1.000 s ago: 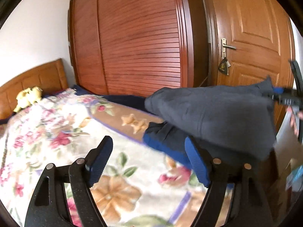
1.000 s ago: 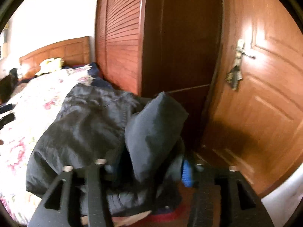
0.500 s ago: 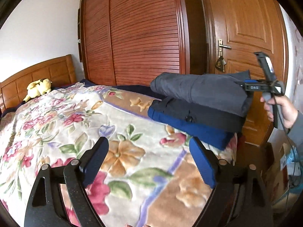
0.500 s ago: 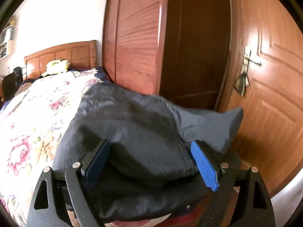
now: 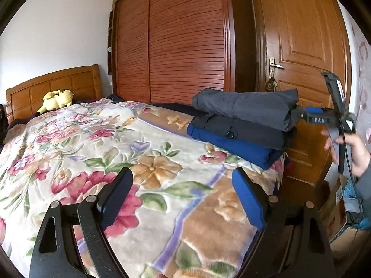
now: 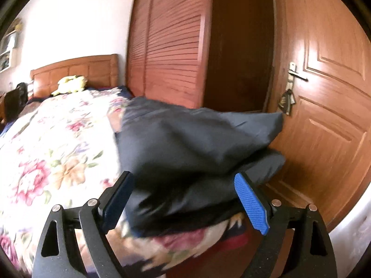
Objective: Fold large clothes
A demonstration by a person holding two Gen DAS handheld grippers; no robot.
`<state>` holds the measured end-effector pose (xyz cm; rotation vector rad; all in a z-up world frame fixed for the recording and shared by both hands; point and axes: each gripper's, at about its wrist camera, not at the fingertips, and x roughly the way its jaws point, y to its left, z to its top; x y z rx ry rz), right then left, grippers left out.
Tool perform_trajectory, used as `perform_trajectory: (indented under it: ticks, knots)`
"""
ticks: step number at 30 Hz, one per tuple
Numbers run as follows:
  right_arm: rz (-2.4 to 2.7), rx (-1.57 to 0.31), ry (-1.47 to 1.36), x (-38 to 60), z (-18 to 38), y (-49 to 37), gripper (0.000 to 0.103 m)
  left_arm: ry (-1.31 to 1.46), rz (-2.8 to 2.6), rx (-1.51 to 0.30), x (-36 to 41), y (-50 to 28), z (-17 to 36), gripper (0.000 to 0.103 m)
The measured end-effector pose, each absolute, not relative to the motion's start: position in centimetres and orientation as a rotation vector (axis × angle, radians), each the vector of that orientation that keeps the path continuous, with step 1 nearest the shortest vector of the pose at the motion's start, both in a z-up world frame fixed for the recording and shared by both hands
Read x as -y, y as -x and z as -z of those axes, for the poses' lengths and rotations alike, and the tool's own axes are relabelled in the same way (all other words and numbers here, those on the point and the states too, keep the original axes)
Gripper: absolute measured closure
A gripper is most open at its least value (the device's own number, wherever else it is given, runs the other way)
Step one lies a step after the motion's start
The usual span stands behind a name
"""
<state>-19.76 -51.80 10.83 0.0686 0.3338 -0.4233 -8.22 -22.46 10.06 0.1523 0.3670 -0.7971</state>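
From the left wrist view the bed runs across the whole scene: at far left a wooden headboard (image 5: 53, 85) with a yellow plush toy (image 5: 56, 99) lying before it, then the floral blanket (image 5: 97, 143) spread flat. The left gripper (image 5: 183, 197) hangs over bare blanket with its jaws spread wide and nothing between them; they have just been opening. Further right, at the foot corner of the bed, sits the stack of folded clothes (image 5: 241, 125): a grey garment on top, a darker one with a button under it, a blue one at the bottom. Only this view shows the layers apart, and only here does the right gripper (image 5: 301, 115) appear from outside, held in a hand (image 5: 350, 150) with its tip just beside the top garment's right edge; whether it touches cannot be told. The right wrist view is blurred: the stack fills its middle as one dark mass, the jaws stand wide on either side of it, having just been opening, with no pad pressing the cloth. Behind stand the louvred wardrobe (image 6: 171, 53) and the panelled door (image 6: 324, 115).
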Motion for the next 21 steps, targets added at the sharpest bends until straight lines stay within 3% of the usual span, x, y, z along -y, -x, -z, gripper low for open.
perform_trajectory:
  ticks: [11, 21]
  knots:
    - [0.286, -0.334, -0.116, 42.3, -6.3, 19.0, 0.01, -0.151, 0.654, -0.368, 17.1, 9.3, -7.8, 0.015]
    - [0.165, -0.316, -0.096, 37.1, -6.5, 15.1, 0.01, -0.134, 0.528, -0.401, 12.6, 7.1, -6.0, 0.015]
